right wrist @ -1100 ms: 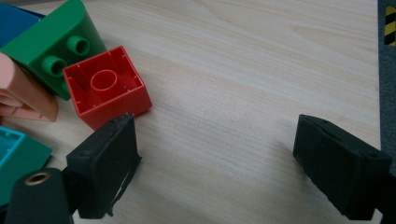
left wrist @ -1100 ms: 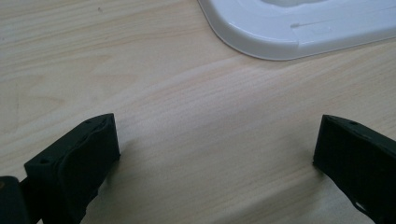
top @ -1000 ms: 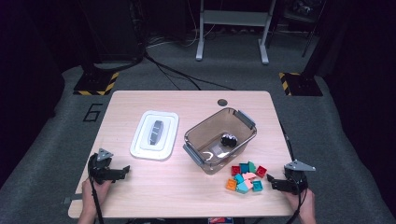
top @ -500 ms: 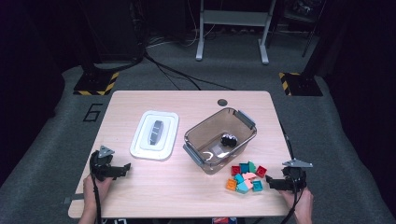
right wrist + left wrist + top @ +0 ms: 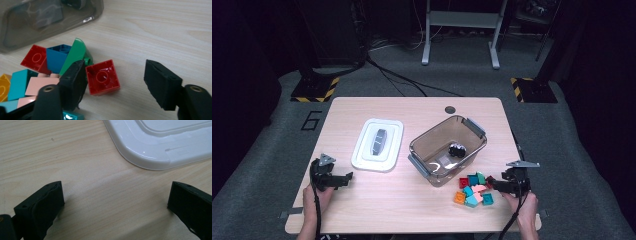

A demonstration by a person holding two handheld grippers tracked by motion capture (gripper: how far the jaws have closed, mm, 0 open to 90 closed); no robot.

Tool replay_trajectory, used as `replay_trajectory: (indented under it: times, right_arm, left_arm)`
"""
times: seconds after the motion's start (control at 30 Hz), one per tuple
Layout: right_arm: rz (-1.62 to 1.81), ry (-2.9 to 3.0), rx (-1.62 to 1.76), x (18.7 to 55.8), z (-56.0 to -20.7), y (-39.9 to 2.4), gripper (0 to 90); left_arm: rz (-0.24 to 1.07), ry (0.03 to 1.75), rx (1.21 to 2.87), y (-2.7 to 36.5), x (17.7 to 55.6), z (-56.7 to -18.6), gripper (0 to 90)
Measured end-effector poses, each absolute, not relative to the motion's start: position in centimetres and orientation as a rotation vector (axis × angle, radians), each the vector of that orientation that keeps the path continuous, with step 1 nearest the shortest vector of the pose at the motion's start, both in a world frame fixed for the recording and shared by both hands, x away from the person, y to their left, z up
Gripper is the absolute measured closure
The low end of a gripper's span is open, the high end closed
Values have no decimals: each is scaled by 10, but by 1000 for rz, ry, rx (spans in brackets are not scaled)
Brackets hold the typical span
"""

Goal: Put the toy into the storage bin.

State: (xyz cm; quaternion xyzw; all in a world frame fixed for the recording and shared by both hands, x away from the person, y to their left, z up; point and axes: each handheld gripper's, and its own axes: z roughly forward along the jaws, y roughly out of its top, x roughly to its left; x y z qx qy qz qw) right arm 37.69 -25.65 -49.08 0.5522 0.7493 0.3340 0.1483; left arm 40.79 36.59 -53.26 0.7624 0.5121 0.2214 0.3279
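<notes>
Your right gripper point(image 5: 113, 80) fingers, just closing, straddle a red brick point(image 5: 103, 77) unclamped; left gripper point(image 5: 115, 202) fingers apart; floor reads "6" point(image 5: 311, 120)

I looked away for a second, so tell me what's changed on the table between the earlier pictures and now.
The right tool has moved in toward the pile of blocks, and its jaws have just been closing around a red block, not yet pressing it. The left tool, white lid and clear bin stayed put.
</notes>
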Motion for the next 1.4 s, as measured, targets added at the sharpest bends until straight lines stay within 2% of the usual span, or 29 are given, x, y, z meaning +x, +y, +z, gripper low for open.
replay_trajectory:
  times: [0.1,0.2,0.43,0.73,1.4]
  right_arm:
    - [942,2210,1538,380,-493,-256,460]
    - [943,2207,1556,381,-495,-258,501]
    - [916,2199,1567,381,-499,-259,661]
    - [913,2181,1582,382,-497,-259,689]
    - [946,2135,1575,387,-479,-254,691]
  left_arm:
    - [578,1342,1996,366,408,-533,2]
    - [579,1341,1997,366,408,-533,2]
    - [579,1343,1994,366,408,-533,3]
    - [584,1344,1999,366,408,-532,2]
    - [584,1346,1995,366,408,-533,2]
